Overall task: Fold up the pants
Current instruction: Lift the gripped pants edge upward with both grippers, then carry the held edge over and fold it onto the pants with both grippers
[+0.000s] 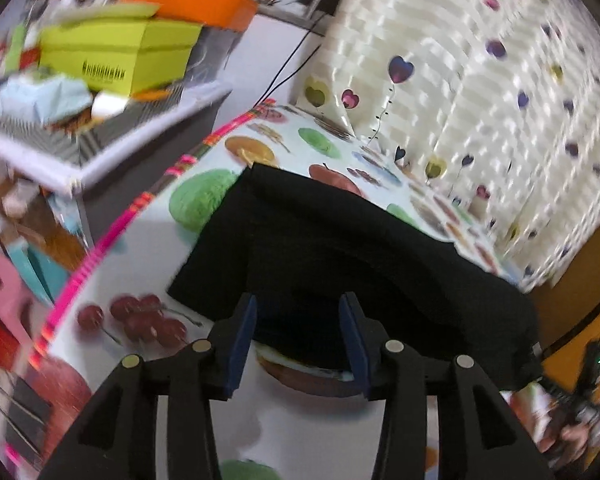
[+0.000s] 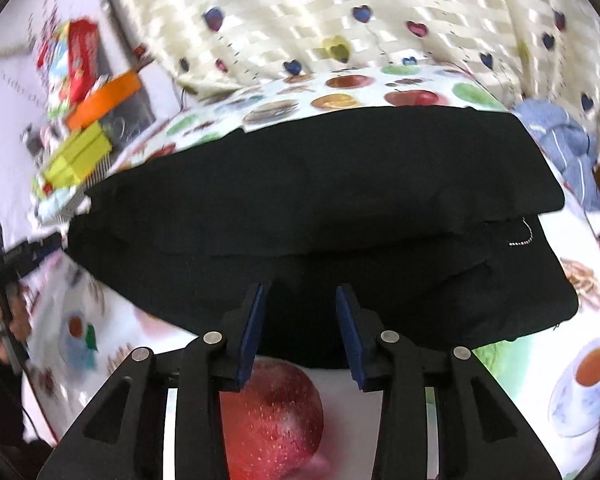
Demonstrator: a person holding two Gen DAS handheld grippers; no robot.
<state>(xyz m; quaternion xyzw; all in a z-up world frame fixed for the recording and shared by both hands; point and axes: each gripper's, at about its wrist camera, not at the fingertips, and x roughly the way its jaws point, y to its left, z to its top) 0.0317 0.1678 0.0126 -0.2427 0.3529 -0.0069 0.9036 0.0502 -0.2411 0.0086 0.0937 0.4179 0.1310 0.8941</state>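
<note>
Black pants (image 1: 340, 248) lie folded in layers on a table with a fruit-print cloth (image 1: 148, 248); they also show in the right wrist view (image 2: 320, 200). My left gripper (image 1: 302, 304) is open and empty, its blue pads just above the near edge of the pants. My right gripper (image 2: 302, 294) is open and empty, also over the near edge of the pants. The right gripper shows at the lower right of the left wrist view (image 1: 580, 396). The left gripper shows at the left edge of the right wrist view (image 2: 4, 264).
A shelf with a yellow-green box (image 1: 116, 56) and an orange box (image 1: 192, 0) stands left of the table. A heart-print curtain (image 1: 480, 80) hangs behind the table. A blue striped cloth (image 2: 568, 148) lies at the table's far right.
</note>
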